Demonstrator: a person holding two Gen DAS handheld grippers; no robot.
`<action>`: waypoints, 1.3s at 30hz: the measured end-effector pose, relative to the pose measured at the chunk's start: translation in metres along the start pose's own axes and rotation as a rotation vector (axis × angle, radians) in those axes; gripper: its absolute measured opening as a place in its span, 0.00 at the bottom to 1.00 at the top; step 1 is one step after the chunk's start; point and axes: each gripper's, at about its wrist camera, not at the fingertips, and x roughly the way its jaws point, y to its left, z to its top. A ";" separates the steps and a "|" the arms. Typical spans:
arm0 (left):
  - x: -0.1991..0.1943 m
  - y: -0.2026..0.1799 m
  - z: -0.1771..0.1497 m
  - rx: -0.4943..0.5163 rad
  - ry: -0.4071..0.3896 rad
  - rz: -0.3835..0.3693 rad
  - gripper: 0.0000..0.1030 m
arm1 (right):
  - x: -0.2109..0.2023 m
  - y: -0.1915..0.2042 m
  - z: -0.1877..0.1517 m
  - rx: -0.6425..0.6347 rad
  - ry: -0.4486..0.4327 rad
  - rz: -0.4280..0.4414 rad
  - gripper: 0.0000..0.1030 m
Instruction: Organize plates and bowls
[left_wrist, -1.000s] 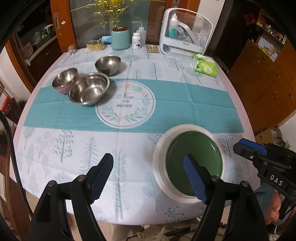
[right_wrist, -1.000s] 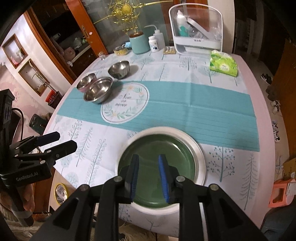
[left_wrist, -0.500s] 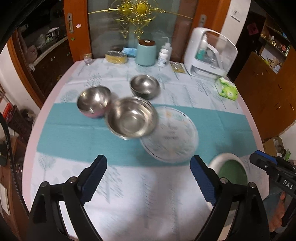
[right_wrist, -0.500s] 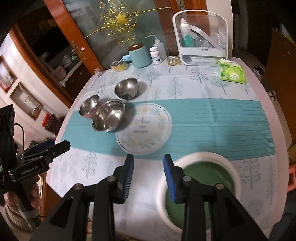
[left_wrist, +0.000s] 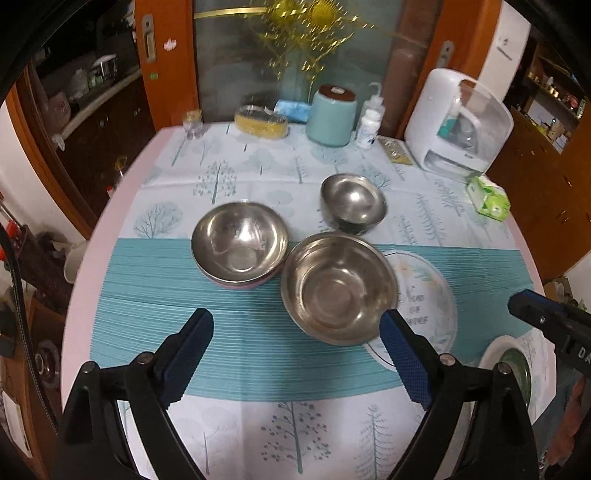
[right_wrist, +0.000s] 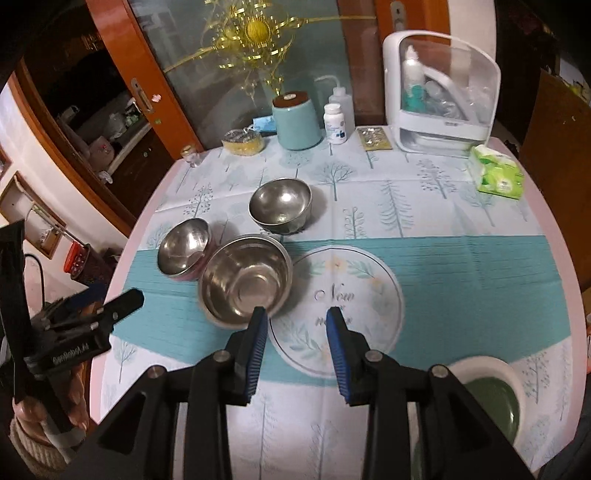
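Item 1: large steel bowl (left_wrist: 338, 288), centre of worktop (left_wrist: 122, 221), just beside pink-based bowl (left_wrist: 239, 245).
Item 2: small steel bowl (left_wrist: 352, 203), behind them.
Item 3: green plate (right_wrist: 491, 410) nested in white plate (right_wrist: 517, 376), near edge, right.
Left gripper (left_wrist: 295, 354): jaws spread wide, empty, right pad close to the large bowl's rim.
Right gripper (right_wrist: 297, 347): jaws partly parted, empty, above printed placemat (right_wrist: 369, 288).
Step in hand, judged: plates stacked; bowls next. Next move calls for jaws straddling 1 bowl rim for nesting.
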 end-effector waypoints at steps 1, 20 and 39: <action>0.011 0.004 0.002 -0.011 0.016 -0.007 0.88 | 0.011 0.003 0.005 -0.001 0.008 -0.002 0.32; 0.148 0.035 0.009 -0.169 0.216 -0.039 0.86 | 0.185 0.006 0.042 -0.007 0.264 0.000 0.32; 0.175 0.017 0.016 -0.116 0.321 -0.153 0.08 | 0.185 0.005 0.036 -0.028 0.310 0.048 0.08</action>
